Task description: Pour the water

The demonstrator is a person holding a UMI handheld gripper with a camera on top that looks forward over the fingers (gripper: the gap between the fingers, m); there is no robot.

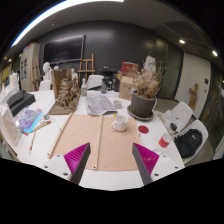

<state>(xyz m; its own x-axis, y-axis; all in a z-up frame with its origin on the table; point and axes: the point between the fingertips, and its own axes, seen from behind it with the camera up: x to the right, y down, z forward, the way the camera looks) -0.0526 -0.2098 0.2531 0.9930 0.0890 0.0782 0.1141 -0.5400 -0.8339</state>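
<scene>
My gripper (111,152) hangs above the near end of a white table (110,180), open, with nothing between its fingers. Below and ahead of the fingers lies a tan mat (100,140). A white cup (120,122) stands just past the mat's far right corner, well beyond the fingertips. To its right a small red coaster (143,129) lies on the table. Further right and nearer stands a clear glass (165,142) with something red at its base. I see no jug or bottle that I can name with certainty.
A potted dry plant (143,100) stands behind the cup. Papers (100,103) lie mid-table and a blue book (32,122) at the left. A second dried arrangement (67,95) stands at the back left. Chairs (190,135) flank the right side.
</scene>
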